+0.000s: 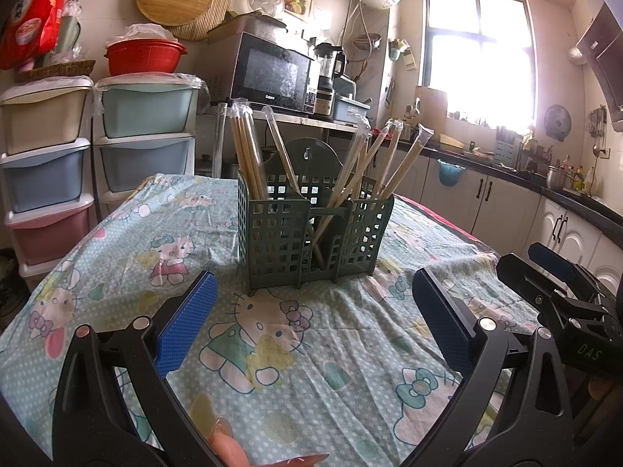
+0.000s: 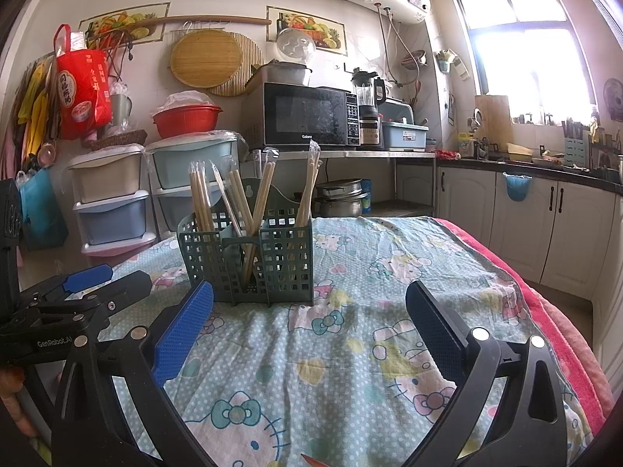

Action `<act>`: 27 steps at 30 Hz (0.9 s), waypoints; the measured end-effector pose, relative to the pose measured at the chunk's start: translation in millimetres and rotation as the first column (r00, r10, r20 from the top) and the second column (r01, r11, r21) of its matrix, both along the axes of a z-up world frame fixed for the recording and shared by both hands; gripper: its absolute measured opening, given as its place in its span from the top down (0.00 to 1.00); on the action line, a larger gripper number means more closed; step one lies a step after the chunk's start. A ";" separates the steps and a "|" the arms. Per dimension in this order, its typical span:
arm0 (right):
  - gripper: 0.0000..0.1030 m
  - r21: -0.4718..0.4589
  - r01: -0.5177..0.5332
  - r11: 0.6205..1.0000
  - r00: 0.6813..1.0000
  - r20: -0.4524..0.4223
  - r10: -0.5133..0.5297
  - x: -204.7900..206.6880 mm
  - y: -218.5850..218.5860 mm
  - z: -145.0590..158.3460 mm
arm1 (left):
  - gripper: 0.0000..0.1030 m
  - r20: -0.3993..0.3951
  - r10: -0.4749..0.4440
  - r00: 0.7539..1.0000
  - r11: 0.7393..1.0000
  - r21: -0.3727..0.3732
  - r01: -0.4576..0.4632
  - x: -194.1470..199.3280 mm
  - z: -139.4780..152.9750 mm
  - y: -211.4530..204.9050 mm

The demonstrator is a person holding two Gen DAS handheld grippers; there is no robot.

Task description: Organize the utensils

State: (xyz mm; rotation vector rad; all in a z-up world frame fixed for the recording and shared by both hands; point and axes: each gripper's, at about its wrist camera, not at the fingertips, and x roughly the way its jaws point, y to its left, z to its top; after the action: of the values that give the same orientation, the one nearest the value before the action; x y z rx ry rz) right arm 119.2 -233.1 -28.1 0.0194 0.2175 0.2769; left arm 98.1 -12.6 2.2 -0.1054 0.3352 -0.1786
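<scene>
My left hand-held gripper (image 1: 313,311) hangs over the counter (image 1: 117,272) with its blue pads spread wide and nothing between them. My right hand-held gripper (image 2: 309,315) is spread just as wide and is empty too.

The green lattice utensil caddy (image 1: 315,233) stands upright on the cartoon-cat tablecloth (image 1: 311,369), just beyond the tips of both grippers. Wrapped chopsticks (image 1: 249,155) stand in it in sleeves: a tight bundle in the caddy's left compartment, crossed pairs leaning in the middle one, and several slanting out of the right one. In the right wrist view the caddy (image 2: 249,257) sits nearer my left pad than my right, with the chopsticks (image 2: 202,194) fanning above its rim.

Behind the caddy a microwave (image 1: 272,74) sits on a steel shelf, and to the caddy's left stand stacked plastic drawers (image 1: 46,155). The cloth in front of the caddy is bare.
</scene>
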 end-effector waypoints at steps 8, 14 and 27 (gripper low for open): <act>0.06 -0.001 0.004 1.000 1.000 -0.002 -0.004 0.1 0.1 -1.6 | 0.10 -0.012 0.033 0.999 0.999 0.006 -0.033 2.0 -1.6 2.1; 0.06 0.000 0.008 1.000 1.000 -0.004 -0.008 0.7 -1.3 -2.8 | 0.10 -0.028 0.034 0.999 0.999 0.001 -0.034 3.7 -3.2 3.4; 0.06 -0.239 0.213 0.947 0.884 -0.365 -0.291 97.0 -55.9 -15.1 | 0.10 -0.330 0.296 0.896 0.955 0.092 -0.281 63.3 -8.5 87.3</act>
State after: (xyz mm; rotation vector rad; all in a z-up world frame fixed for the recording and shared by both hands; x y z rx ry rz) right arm 216.2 -289.0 -43.2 -0.0893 0.6419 -0.0159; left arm 161.4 74.7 -6.3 -0.1442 0.6642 0.1459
